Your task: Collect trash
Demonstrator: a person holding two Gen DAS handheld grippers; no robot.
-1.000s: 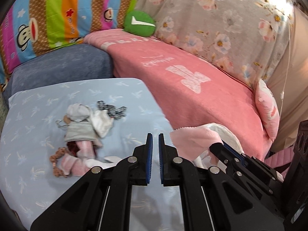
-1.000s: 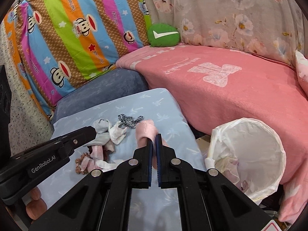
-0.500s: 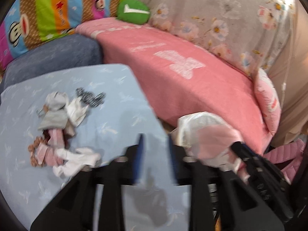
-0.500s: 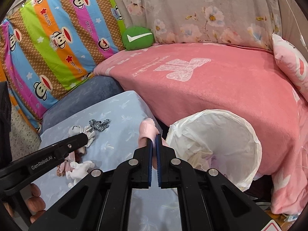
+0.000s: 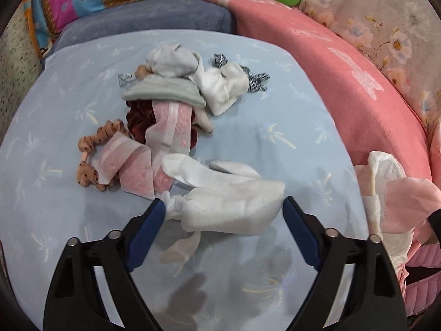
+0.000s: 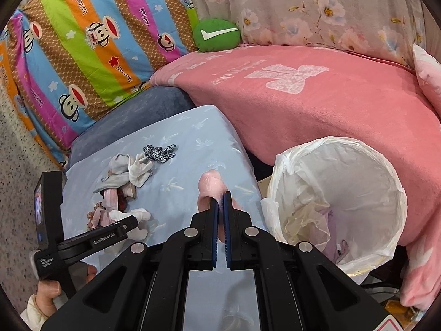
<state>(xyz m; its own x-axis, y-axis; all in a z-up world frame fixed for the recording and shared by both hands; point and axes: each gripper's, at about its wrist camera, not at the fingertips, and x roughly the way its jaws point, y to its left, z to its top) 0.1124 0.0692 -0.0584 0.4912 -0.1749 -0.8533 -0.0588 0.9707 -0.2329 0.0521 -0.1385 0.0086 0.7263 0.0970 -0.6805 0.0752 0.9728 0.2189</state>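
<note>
My left gripper (image 5: 223, 207) is open wide, its blue fingers on either side of a white crumpled cloth (image 5: 234, 209) on the light blue table (image 5: 55, 193). Behind it lies a pile of scraps: pink-and-white pieces (image 5: 171, 127), a grey cloth (image 5: 165, 91), a white cloth (image 5: 223, 85), a leopard scrunchie (image 5: 91, 149). My right gripper (image 6: 220, 197) is shut on a pink cloth (image 6: 210, 184), held beside the white-lined trash bin (image 6: 339, 207). That pink cloth also shows in the left wrist view (image 5: 408, 207) over the bin liner (image 5: 383, 171).
A pink blanket-covered sofa (image 6: 317, 104) runs behind the table and bin. A blue-grey cushion (image 5: 154, 19) and a green round pillow (image 6: 216, 35) sit at the back. A black-and-white patterned scrap (image 6: 160, 151) lies on the table's far side.
My left gripper opened and dropped toward the table, now straddling the white cloth. My right gripper carried the pink cloth rightward toward the bin and stays shut on it.
</note>
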